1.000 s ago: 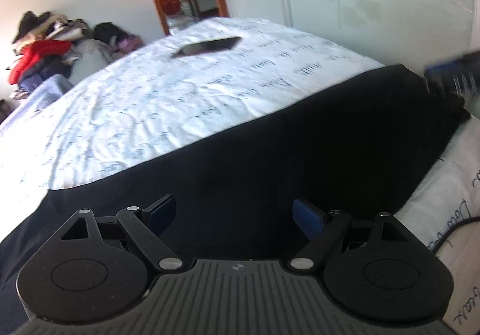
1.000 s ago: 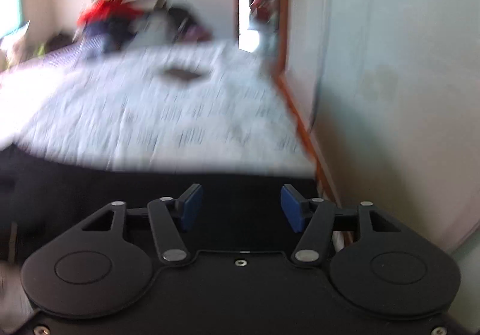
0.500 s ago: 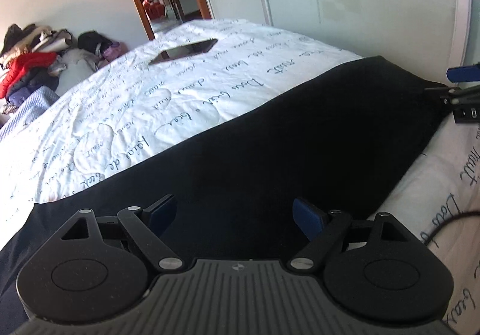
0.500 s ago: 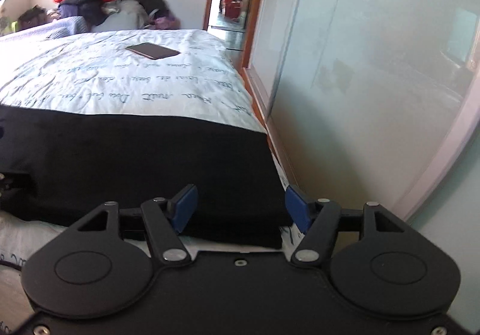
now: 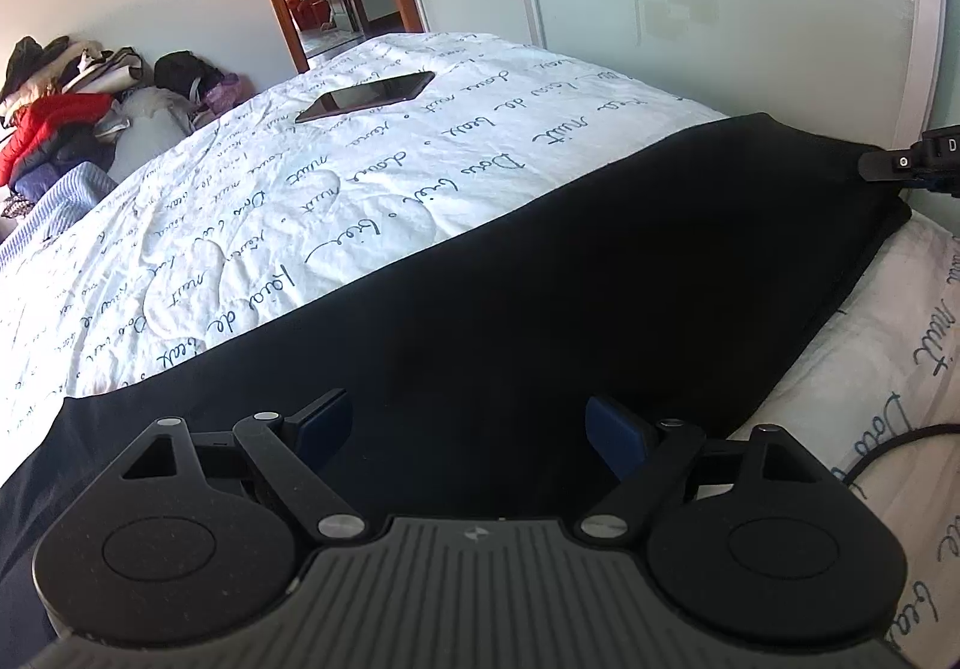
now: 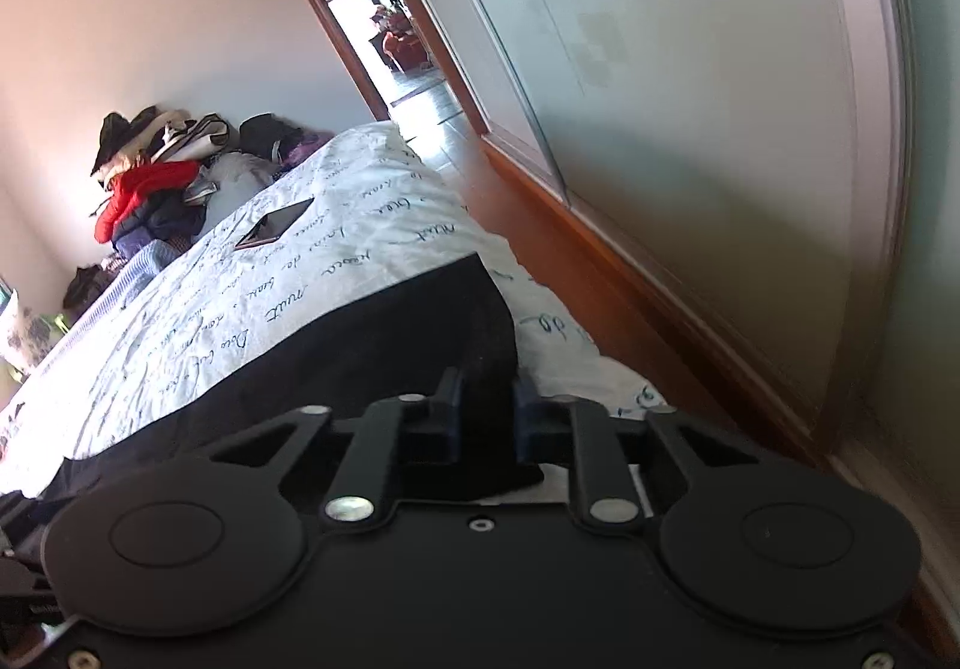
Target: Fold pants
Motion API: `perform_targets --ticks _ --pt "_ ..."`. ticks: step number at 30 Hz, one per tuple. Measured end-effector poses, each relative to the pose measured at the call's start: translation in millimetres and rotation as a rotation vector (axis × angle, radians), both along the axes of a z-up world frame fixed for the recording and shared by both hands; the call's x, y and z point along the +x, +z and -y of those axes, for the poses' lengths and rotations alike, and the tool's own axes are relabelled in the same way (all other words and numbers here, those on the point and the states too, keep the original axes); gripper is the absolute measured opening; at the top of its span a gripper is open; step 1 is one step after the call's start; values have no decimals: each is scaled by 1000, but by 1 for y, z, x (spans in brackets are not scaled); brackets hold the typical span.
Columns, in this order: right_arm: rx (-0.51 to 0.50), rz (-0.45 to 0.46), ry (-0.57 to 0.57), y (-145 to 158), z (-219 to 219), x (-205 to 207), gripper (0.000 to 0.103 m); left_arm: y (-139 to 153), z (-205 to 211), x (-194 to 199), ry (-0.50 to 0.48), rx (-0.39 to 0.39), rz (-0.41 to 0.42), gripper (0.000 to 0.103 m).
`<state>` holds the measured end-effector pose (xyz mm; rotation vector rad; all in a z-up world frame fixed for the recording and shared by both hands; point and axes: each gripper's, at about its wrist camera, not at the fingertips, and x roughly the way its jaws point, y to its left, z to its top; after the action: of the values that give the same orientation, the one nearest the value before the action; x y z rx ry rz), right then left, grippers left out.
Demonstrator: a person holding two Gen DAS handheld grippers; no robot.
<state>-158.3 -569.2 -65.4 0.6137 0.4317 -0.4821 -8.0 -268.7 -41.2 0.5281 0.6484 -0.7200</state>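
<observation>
Black pants (image 5: 540,279) lie flat in a long band across the near side of a white bed with script print (image 5: 300,189). My left gripper (image 5: 468,426) is open, its blue-padded fingers just above the pants' near part. My right gripper (image 6: 487,399) is shut on the far right corner of the pants (image 6: 420,333), and it shows at the right edge of the left wrist view (image 5: 912,162).
A dark tablet (image 5: 366,96) lies on the bed farther back. A pile of clothes (image 5: 66,99) sits at the far left. A sliding wardrobe door (image 6: 690,99) and wooden floor run along the bed's right side. A black cable (image 5: 900,447) lies at the near right.
My right gripper has tilted, moved onto the pants' right corner and closed on it. My left gripper has stayed open over the pants.
</observation>
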Motion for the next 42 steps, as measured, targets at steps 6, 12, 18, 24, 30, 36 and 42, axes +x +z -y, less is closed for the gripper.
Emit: perform_targets --ticks 6,12,18,24,30,36,42 --pt "-11 -26 -31 7 -3 -9 29 -1 2 -5 -10 14 37 88" --pt "20 -37 -3 2 -9 -13 29 -1 0 -2 6 5 25 87" --pt "-279 -254 -80 14 -44 17 62 4 -8 -7 33 -21 44 88" --pt "-303 -124 177 31 -98 66 84 9 -29 16 194 -43 -1 88" --pt "-414 -341 205 6 -121 96 96 15 -76 40 316 -1 -3 88" --pt "-418 -199 253 42 -168 98 97 38 -150 61 465 -93 -56 88" --pt "-539 -50 635 56 -264 138 97 54 -234 86 678 -42 -3 88"
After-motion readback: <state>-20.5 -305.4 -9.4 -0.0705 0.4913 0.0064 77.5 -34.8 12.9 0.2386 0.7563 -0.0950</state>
